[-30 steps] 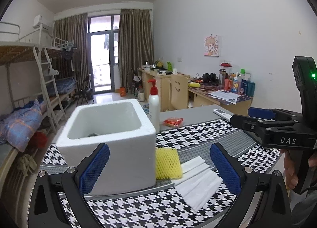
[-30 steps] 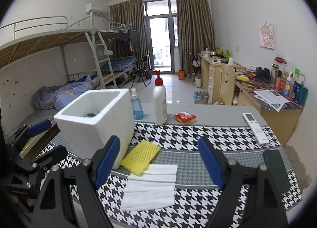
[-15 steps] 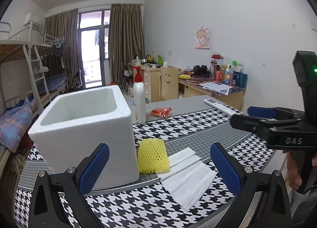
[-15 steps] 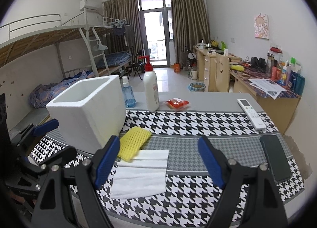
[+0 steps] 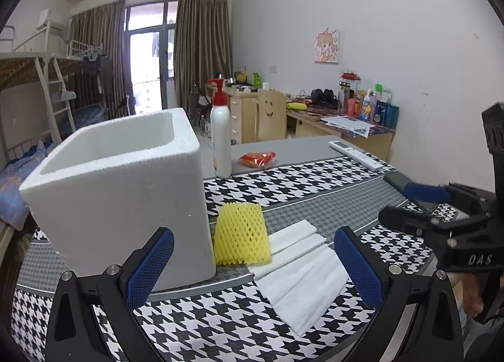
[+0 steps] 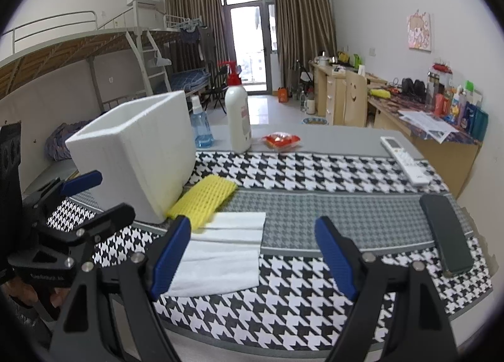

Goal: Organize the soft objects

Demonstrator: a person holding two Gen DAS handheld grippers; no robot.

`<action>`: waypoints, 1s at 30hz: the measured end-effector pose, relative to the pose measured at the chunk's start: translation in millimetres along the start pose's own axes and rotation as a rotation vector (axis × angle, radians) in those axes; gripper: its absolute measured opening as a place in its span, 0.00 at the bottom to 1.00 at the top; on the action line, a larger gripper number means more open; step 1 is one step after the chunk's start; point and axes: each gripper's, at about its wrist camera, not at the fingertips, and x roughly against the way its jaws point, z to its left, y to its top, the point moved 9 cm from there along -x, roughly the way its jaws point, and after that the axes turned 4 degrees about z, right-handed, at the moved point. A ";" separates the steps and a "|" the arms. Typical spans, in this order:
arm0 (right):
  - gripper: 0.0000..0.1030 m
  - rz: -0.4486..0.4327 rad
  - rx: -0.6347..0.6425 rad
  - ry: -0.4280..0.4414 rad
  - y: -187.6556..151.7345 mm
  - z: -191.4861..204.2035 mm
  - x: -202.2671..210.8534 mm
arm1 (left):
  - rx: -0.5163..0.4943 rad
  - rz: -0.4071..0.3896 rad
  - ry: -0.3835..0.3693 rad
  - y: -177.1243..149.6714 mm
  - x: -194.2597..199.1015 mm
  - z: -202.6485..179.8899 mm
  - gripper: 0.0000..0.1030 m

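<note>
I am holding both tools over the near edge of the worktop (image 6: 315, 204), and both are empty: the left tool (image 5: 252, 264) is standing wide open with nothing between its blue pads, and the right tool (image 6: 252, 258) is just as wide, also gripping nothing. The soft things are lying ahead of me: the yellow foam net (image 5: 241, 237) is resting against the side of the white foam box (image 5: 126, 198), and the folded white tissue (image 5: 302, 277) is lying just beside it, touching or slightly under its edge. I judge that the job is putting these into the box, and nothing is picked up yet. To do the pick-up well, I am thinking of taking the net first with the left tool, since it sits closest to the box. It is springy, so I should be closing across its narrow width and lifting clear of the tissue. The tissue is thin and flat, so the right tool should be coming in low at an edge fold. The phone (image 6: 447, 236) is lying well apart.
</note>
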 end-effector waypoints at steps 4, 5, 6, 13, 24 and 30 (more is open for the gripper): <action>0.82 0.016 -0.003 -0.003 -5.3 -4.2 -4.9 | -0.014 0.020 -0.009 -1.1 -7.8 -4.0 0.99; 0.82 0.020 -0.006 0.001 -6.4 -5.3 -5.6 | -0.020 0.025 -0.011 -1.6 -10.1 -5.8 0.99; 0.82 0.021 -0.008 0.002 -7.1 -6.3 -6.2 | -0.023 0.027 -0.011 -1.9 -12.0 -6.9 0.99; 0.82 0.043 -0.023 0.002 -14.6 -16.4 -14.2 | -0.042 0.067 -0.028 -4.4 -29.9 -17.7 0.90; 0.82 0.067 -0.029 0.016 -23.6 -25.1 -23.2 | -0.050 0.108 -0.006 -0.9 -55.7 -26.6 0.89; 0.82 0.091 -0.030 0.041 -28.0 -23.1 -31.0 | -0.033 0.134 0.025 -4.6 -69.6 -20.9 0.89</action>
